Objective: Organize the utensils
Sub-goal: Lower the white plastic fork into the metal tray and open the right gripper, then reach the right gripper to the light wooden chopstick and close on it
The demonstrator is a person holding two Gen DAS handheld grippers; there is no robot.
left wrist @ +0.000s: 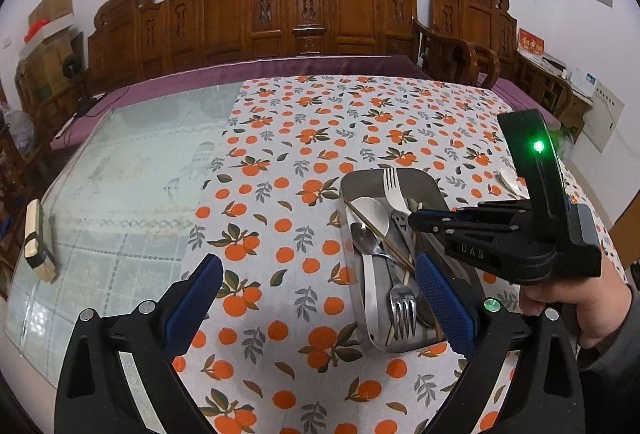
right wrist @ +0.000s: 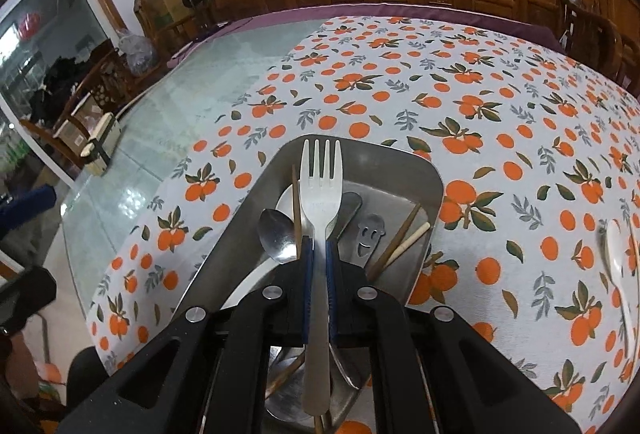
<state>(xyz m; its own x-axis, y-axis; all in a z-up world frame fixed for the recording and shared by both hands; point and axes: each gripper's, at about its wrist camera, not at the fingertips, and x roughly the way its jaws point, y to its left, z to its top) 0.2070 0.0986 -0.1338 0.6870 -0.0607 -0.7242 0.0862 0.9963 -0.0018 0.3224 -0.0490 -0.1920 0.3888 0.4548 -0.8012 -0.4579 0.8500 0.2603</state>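
Note:
A steel tray on the orange-print tablecloth holds spoons, a fork and chopsticks. My left gripper hangs open just in front of the tray, its right pad over the near corner and nothing between its fingers. From the right, my right gripper reaches over the tray. In the right wrist view the right gripper is shut on the handle of a pale fork, tines pointing away above the tray. Under it lie a spoon, a smiley-faced handle and chopsticks.
A loose white spoon lies on the cloth right of the tray. A small wooden box sits on the bare glass at the table's left edge. A carved wooden bench runs behind the table. A person's hand grips the right tool.

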